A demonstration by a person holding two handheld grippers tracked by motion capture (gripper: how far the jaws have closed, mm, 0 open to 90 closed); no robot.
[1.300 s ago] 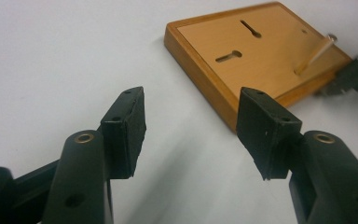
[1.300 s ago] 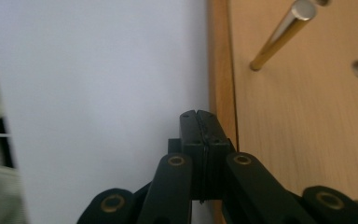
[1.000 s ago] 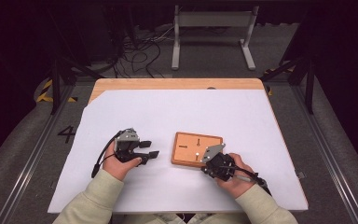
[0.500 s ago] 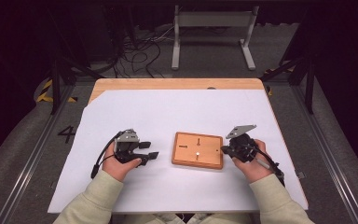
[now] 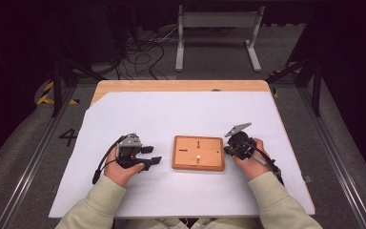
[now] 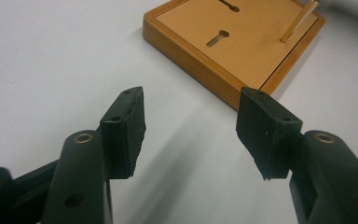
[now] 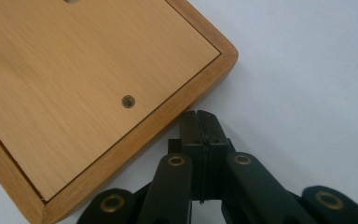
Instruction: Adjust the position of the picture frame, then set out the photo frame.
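Looking down from the high view, a wooden board (image 5: pixel 198 153) lies flat near the middle of the white table (image 5: pixel 181 114), between the person's two hands. Just left of it the left gripper (image 5: pixel 151 156) rests with its fingers apart and pointing at the board, not touching it. Just right of it the right gripper (image 5: pixel 227 150) sits at the board's right edge, a grey plate on top. A small metal pin (image 5: pixel 198 157) stands on the board. Along the left gripper view, the left gripper (image 6: pixel 191 126) has its fingers (image 6: pixel 123 126) held moderately wide with bare table between them, and the board (image 6: pixel 242 42) lies beyond, with keyhole slots and a thin upright pin (image 6: pixel 298 21). Along the right gripper view, the right gripper (image 7: pixel 201 123) has its fingers pressed together on nothing, their tips just beside the board's (image 7: pixel 74 84) rounded corner.
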